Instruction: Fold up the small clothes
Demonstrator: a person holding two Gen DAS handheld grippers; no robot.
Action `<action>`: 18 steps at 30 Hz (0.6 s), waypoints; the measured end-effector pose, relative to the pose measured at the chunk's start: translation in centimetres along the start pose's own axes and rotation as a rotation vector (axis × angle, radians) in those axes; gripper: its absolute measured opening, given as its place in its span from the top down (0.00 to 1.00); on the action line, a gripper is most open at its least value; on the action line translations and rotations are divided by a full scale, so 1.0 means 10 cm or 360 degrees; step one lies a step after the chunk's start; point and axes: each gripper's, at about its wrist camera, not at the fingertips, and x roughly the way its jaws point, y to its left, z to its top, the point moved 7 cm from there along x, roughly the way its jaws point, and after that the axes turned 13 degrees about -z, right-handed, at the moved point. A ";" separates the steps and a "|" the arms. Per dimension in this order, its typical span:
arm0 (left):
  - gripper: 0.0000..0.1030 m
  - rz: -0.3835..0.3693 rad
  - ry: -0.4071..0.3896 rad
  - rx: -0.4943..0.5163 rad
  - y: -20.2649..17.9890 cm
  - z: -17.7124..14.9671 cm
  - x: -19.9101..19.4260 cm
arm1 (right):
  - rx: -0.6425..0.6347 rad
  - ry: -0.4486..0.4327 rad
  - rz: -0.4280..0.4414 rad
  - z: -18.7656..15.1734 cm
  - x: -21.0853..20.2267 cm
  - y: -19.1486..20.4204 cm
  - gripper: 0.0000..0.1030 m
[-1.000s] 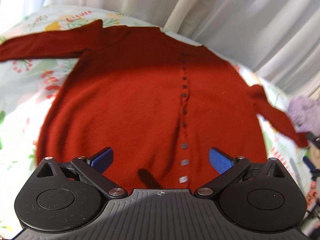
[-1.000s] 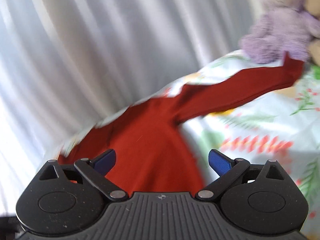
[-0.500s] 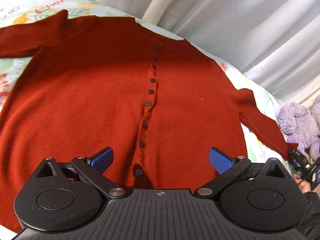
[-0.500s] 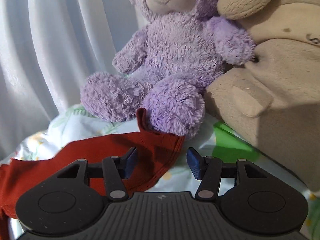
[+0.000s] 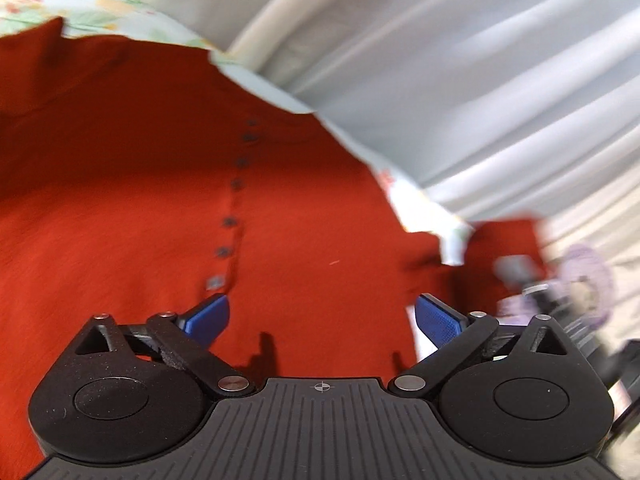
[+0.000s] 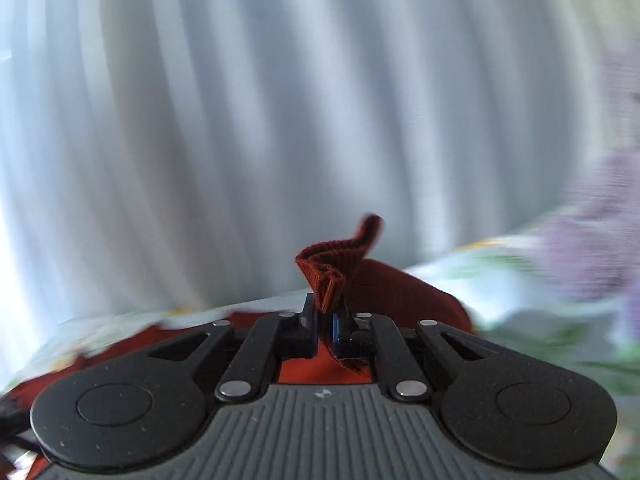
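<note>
Cardigan (image 5: 152, 184): red knit garment spread flat, front side up, on a floral bedsheet (image 5: 92, 12); it lies directly ahead of and beneath the left gripper, filling most of the left wrist view.
Button placket (image 5: 236, 200): a row of dark buttons running away from the left gripper, starting just beyond its left finger.
Left gripper (image 5: 322, 318): fingers spread wide apart, blue pads (image 5: 436, 322) bare, holding nothing, poised over the lower part of the cardigan.
Right gripper (image 6: 325, 330): fingers pressed together on the ribbed cuff (image 6: 336, 258) of the cardigan's sleeve; the cuff stands bunched above the fingertips.
Sleeve (image 6: 400, 292): raised off the bedsheet, trailing down behind the right gripper's fingers; seen blurred at the right edge of the left wrist view.
Curtain (image 6: 280, 120): pale pleated fabric behind the bed.
Purple plush toy (image 6: 592, 240): blurred, at the right, on the bedsheet.
</note>
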 end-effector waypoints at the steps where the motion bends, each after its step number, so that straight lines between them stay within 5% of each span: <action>1: 0.01 -0.0041 0.0012 -0.0027 0.04 0.04 0.04 | -0.0051 0.0045 0.0108 -0.12 0.04 0.34 0.94; 4: 0.01 -0.0082 0.0088 -0.0106 0.22 0.08 0.19 | -0.0180 0.0254 0.0304 -0.63 0.23 1.08 0.91; 7: 0.01 -0.0170 0.0156 -0.0182 0.34 0.05 0.33 | -0.0195 0.0445 0.0320 -1.06 0.32 1.33 0.76; 11: 0.02 -0.0240 0.0183 -0.0266 0.42 0.04 0.49 | -0.0040 0.0545 0.0173 -1.21 0.29 1.03 0.76; 18: 0.19 -0.0171 0.0244 -0.0325 0.51 0.05 0.64 | 0.0242 0.0637 0.0048 -1.33 0.11 0.50 0.76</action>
